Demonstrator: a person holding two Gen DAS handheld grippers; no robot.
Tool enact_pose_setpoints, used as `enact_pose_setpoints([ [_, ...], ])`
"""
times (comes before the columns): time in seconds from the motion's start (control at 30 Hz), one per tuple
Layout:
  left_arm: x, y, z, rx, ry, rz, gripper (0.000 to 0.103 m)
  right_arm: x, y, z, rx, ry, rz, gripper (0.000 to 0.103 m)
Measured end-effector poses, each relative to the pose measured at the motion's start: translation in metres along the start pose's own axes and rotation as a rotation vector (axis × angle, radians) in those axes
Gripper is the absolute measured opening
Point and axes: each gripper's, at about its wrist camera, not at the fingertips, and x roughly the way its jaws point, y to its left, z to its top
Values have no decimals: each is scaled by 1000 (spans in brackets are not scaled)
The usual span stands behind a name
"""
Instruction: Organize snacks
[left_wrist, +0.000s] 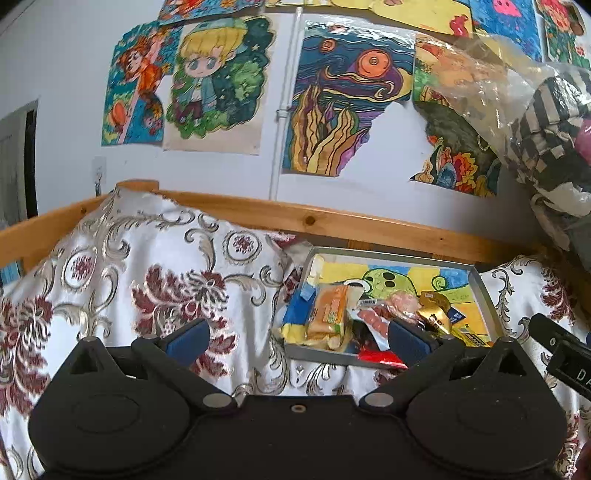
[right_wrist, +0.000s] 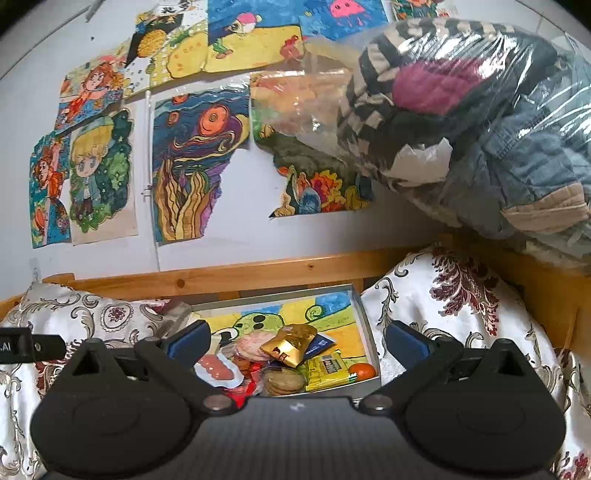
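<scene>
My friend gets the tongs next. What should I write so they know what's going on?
Left tongs: open, empty, above the patterned cloth.
Right tongs: open, empty, over the shallow grey tray.
Snacks all piled in the tray: gold foil packet, yellow packet, round biscuits in clear wrap, small orange fruit, bread pack.
Done: no sorting visible.
Left: sort them all.
</scene>
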Motion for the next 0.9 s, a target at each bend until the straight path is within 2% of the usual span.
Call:
enact_pose_setpoints([
  [0.17, -8, 10, -12, -8, -4, 8, 102, -13, 7, -6, -19, -10, -6, 103],
  [0.63, -40, 20, -48, 103, -68, -33, 102, -55, 22, -31, -70, 36, 11, 103],
  [0.9, -38, 24, -72, 103, -42, -65, 102, -70, 37, -46, -147, 49, -32, 103],
])
